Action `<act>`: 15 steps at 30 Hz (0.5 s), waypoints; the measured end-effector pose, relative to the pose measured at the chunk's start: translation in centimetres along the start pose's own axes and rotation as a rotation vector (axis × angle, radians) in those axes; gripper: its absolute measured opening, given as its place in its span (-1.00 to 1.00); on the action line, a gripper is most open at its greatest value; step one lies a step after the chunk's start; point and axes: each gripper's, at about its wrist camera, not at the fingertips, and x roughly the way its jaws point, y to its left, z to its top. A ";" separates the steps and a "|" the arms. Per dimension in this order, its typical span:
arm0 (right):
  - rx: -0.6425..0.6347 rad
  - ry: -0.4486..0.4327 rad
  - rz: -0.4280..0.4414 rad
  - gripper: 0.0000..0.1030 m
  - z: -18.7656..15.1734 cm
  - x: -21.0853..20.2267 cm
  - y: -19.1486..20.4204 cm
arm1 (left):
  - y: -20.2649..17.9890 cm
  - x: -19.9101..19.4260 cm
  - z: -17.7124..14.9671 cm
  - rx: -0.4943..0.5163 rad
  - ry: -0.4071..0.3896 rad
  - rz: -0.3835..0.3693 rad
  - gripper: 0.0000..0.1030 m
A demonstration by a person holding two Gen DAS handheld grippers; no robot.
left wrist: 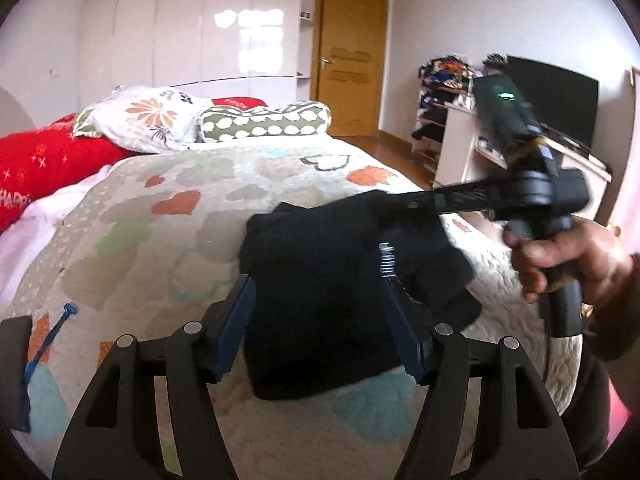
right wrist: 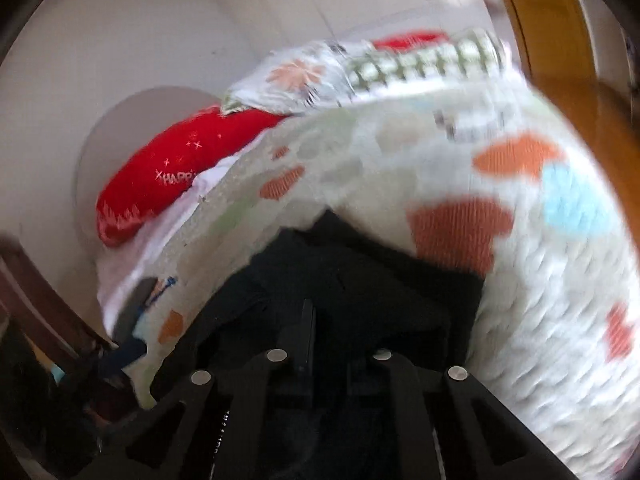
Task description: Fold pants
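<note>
While left tongs point(left wrist: 320, 304) gape astride black pants point(left wrist: 344, 292), right hand point(left wrist: 568, 256) tilts downward, right tongs point(right wrist: 308, 320) closed over pants.

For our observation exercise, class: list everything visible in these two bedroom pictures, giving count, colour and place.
pants: one, black, bundled on the quilt
quilt: one, cream with coloured patches, covering the bed
pillows: two patterned, at the bed's head
red cushion: one, left of the pillows
door: one, yellow-brown, far wall
television: one, black, on the right
left gripper: black, open around the pants
right gripper: black, shut, over the pants
hand: one, holding the right gripper's handle
</note>
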 end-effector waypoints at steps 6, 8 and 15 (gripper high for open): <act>-0.064 0.099 -0.186 -0.82 -2.3 1.2 -2.1 | 1.1 3.6 -1.5 -0.060 0.090 -0.032 0.27; -0.030 0.070 -0.152 -0.79 -2.6 0.7 -2.6 | 1.0 3.7 -1.9 -0.051 0.105 -0.019 0.27; -0.030 -0.006 -0.173 -0.29 0.1 -3.0 -1.9 | 1.9 1.8 0.2 -0.058 0.021 0.016 0.27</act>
